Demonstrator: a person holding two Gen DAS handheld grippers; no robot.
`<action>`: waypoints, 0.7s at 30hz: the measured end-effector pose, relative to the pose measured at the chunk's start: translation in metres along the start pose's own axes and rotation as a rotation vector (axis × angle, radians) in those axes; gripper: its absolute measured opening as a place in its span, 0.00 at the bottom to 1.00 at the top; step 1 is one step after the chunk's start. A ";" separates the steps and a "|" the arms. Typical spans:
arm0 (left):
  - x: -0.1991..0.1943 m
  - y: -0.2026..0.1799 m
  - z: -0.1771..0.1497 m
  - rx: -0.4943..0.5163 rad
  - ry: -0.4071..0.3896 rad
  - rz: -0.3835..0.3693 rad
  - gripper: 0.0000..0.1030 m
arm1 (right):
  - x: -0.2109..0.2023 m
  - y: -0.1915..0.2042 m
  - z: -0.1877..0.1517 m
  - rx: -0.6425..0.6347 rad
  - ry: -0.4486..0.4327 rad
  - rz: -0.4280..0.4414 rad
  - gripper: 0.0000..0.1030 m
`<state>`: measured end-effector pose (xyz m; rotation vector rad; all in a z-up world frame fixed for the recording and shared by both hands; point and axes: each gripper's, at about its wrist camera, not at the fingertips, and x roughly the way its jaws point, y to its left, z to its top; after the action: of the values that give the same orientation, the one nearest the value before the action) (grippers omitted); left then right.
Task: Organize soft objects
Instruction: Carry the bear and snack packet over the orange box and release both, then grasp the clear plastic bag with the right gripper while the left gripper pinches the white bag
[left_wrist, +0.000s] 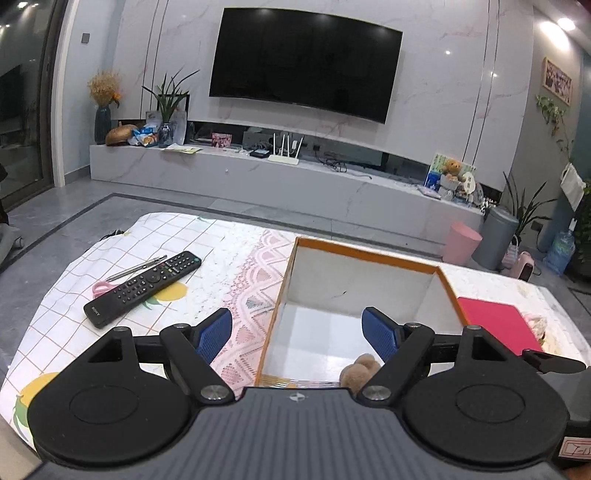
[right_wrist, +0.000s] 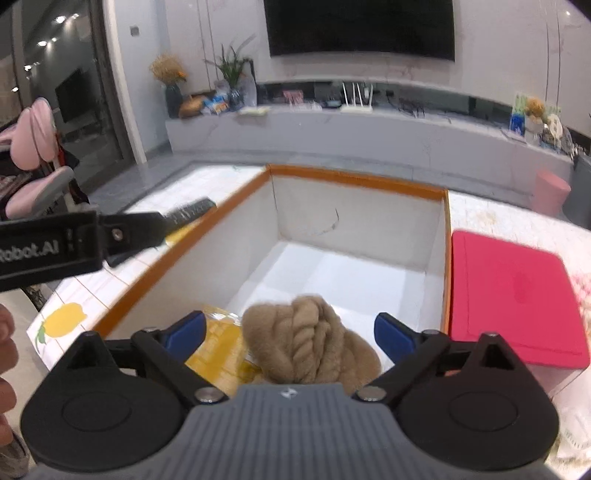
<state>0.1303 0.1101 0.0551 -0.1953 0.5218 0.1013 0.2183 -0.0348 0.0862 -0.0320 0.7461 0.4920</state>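
Observation:
A white box with an orange rim (left_wrist: 369, 256) (right_wrist: 354, 180) stands on the table. A tan fluffy braided soft item (right_wrist: 310, 343) lies inside it at the near end, on a yellow packet (right_wrist: 221, 347); a bit of it shows in the left wrist view (left_wrist: 360, 371). My right gripper (right_wrist: 290, 332) is open above the box, its blue fingers either side of the tan item without touching it. My left gripper (left_wrist: 297, 332) is open and empty over the box's left wall; its body shows in the right wrist view (right_wrist: 48, 247).
A black remote (left_wrist: 142, 288), a pen (left_wrist: 136, 268) and pink scissors (left_wrist: 101, 287) lie on the tablecloth to the left. A red flat lid (right_wrist: 517, 299) lies right of the box. A TV cabinet (left_wrist: 258, 177) stands beyond.

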 end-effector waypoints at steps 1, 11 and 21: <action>-0.003 -0.003 0.000 0.001 -0.003 -0.004 0.91 | -0.005 0.001 0.000 -0.004 -0.008 0.001 0.93; -0.038 -0.062 -0.005 0.032 -0.008 -0.142 0.91 | -0.094 -0.061 0.008 -0.070 -0.120 -0.118 0.95; -0.034 -0.160 -0.050 0.194 0.092 -0.299 0.91 | -0.164 -0.227 -0.058 0.072 -0.005 -0.474 0.97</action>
<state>0.1004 -0.0582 0.0556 -0.0863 0.5848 -0.2498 0.1781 -0.3161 0.1190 -0.1372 0.7227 0.0130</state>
